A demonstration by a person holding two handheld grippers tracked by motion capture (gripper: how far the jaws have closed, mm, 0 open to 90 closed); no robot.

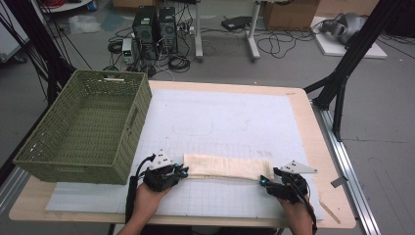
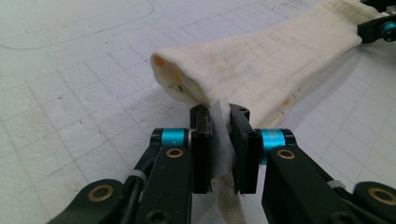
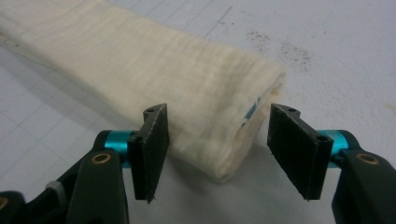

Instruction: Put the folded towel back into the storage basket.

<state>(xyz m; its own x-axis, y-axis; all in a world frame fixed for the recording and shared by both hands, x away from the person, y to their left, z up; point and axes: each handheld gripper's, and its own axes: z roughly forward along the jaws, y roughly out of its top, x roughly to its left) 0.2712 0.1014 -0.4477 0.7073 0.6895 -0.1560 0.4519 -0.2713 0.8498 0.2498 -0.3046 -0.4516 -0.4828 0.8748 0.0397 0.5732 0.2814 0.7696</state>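
Observation:
A cream folded cloth [image 1: 226, 166] lies as a long band across the white grid mat [image 1: 230, 122], near the table's front. My left gripper [image 1: 183, 171] is at its left end, shut on the cloth's near corner and a white tag [image 2: 220, 140]; the cloth [image 2: 261, 70] stretches away from the jaws. At the right end my right gripper [image 1: 264, 181] stands open, its jaws either side of the cloth's folded end [image 3: 224, 140] without pinching it. The right gripper's tip [image 2: 380, 30] is at the far end in the left gripper view.
An empty green woven basket [image 1: 34, 159] stands at the table's left, overhanging the mat. The wooden table edge [image 1: 337, 215] runs close behind my hands. Black tripod legs [image 1: 342, 73], computers and cables sit on the floor beyond.

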